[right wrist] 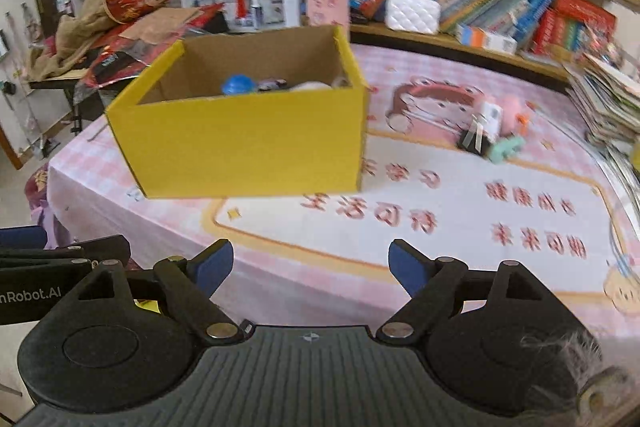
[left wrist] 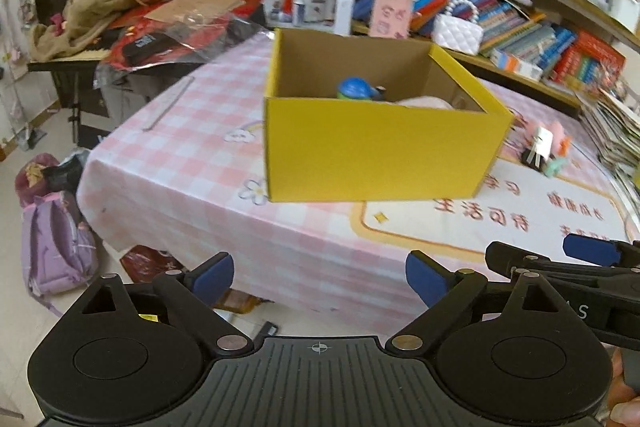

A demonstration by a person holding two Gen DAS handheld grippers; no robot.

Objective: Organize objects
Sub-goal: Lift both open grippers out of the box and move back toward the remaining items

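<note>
Both my left gripper (left wrist: 319,277) and right gripper (right wrist: 311,263) gape empty; next, I fetch the small toy cluster (right wrist: 494,131) for the open yellow cardboard box (right wrist: 248,143).

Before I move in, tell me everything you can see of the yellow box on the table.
The yellow box is an open-topped cardboard carton, yellow outside and plain brown inside, with no lid in view. It stands upright on the pink checked tablecloth, toward the table's left end. Inside lie a blue-capped toy, a dark item and something pale pink, all reaching only a little above the near wall's rim. Neither hand-held gripper touches it; a few small toys lie apart to its right.
</note>
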